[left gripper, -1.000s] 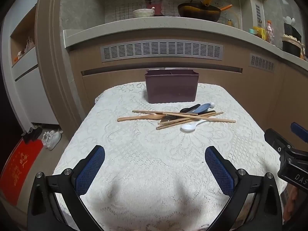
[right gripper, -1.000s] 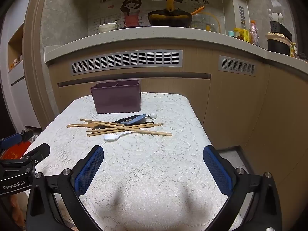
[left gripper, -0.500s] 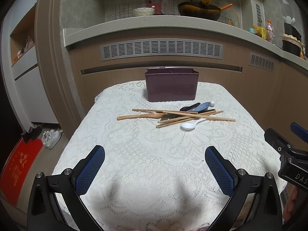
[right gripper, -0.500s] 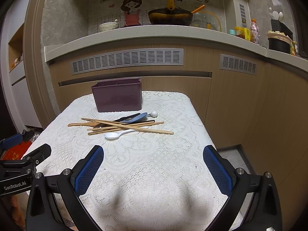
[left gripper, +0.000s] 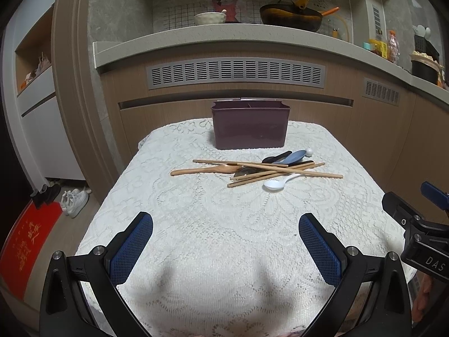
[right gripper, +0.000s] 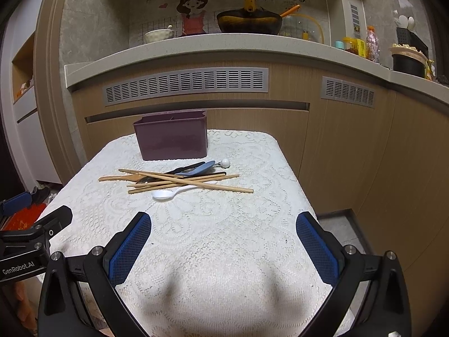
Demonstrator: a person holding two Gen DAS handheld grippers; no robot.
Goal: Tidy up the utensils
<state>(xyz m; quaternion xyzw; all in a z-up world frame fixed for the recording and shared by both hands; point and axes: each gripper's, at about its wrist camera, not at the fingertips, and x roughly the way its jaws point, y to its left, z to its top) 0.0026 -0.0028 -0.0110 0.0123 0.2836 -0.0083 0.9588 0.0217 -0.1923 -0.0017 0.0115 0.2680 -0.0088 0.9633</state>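
Both held low over the near end of the lace-covered surface (left gripper: 224, 224), well short of the utensil pile. Left hand-held gripper (left gripper: 226, 245) spread wide, blue pads (left gripper: 132, 248) far apart, nothing between them. Right hand-held gripper (right gripper: 223, 245) likewise wide apart and holding nothing.

Purple holder (left gripper: 249, 126) upright at the far end of the surface, an inner divider showing at its rim. Just in front of the holder, a loose heap: wooden chopsticks (left gripper: 280, 170) crossed over one another, a wooden spoon (left gripper: 204, 170) stretching out left of the heap, a white spoon (left gripper: 276, 184) on the side of the heap away from the holder, a blue spoon (left gripper: 293, 156) and a black utensil (left gripper: 276, 157) on the holder side, partly under the chopsticks. Small white ball (right gripper: 225, 163) just right of the blue spoon.
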